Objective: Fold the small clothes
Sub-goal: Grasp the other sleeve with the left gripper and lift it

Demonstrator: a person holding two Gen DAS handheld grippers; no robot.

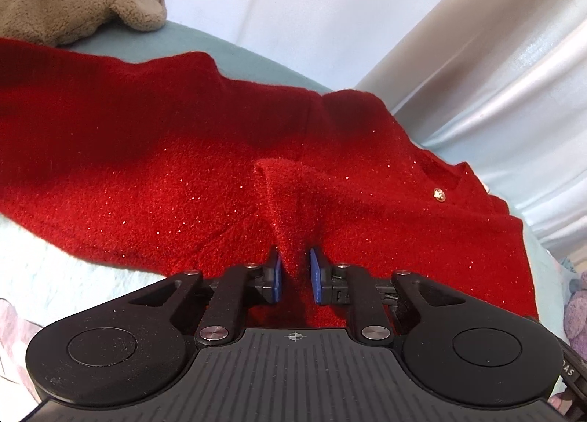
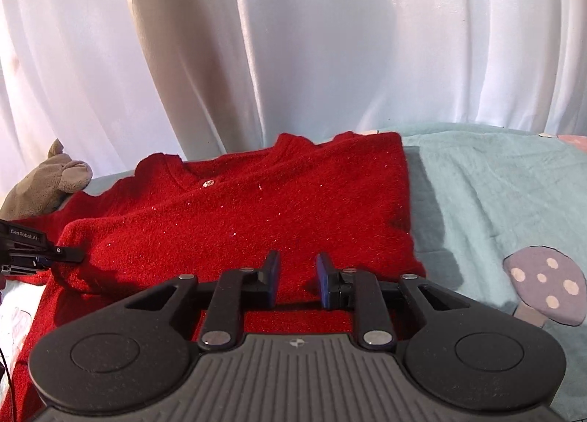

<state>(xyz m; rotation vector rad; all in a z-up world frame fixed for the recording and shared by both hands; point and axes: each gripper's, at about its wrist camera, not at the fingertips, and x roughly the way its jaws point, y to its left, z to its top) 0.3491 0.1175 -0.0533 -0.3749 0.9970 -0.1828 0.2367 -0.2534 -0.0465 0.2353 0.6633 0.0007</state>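
While the left gripper (image 1: 295, 277) pinches a raised bit of the red sweater (image 1: 183, 150) lying flat on the blue blanket (image 2: 495, 194), the right gripper (image 2: 298, 280) hangs a little apart, empty, above the sweater's near edge.
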